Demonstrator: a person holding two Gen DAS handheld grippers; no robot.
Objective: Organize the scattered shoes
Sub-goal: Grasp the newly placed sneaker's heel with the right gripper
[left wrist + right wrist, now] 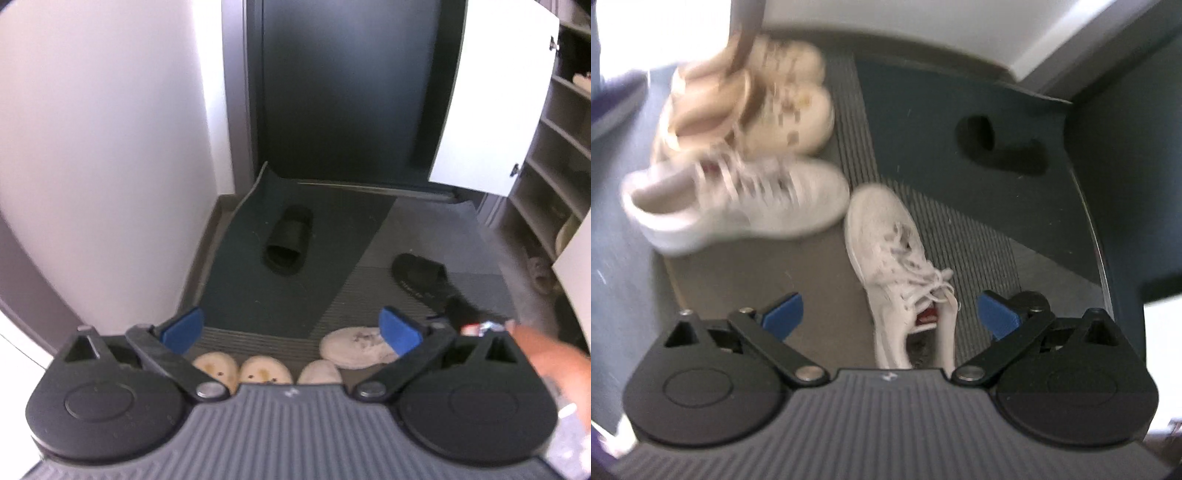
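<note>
In the left wrist view, a black slide (288, 240) lies on the dark mat (240, 295), its mate (421, 280) further right. Toes of two beige clogs (240, 369) and white sneakers (354, 347) show just past my left gripper (291, 328), which is open and holds nothing. In the right wrist view, a white sneaker (894, 266) lies between the blue pads of my right gripper (890, 314), which is open above it. Another white sneaker (738, 199) and the beige clogs (768, 107) sit at upper left, blurred. One black slide (997, 147) is at upper right.
A dark door (351, 92) closes the far end, with a white wall (103, 147) on the left. An open white cabinet door (495, 96) and shoe shelves (554, 155) stand at right. A hand (554, 369) and the other gripper's tip are at the right edge.
</note>
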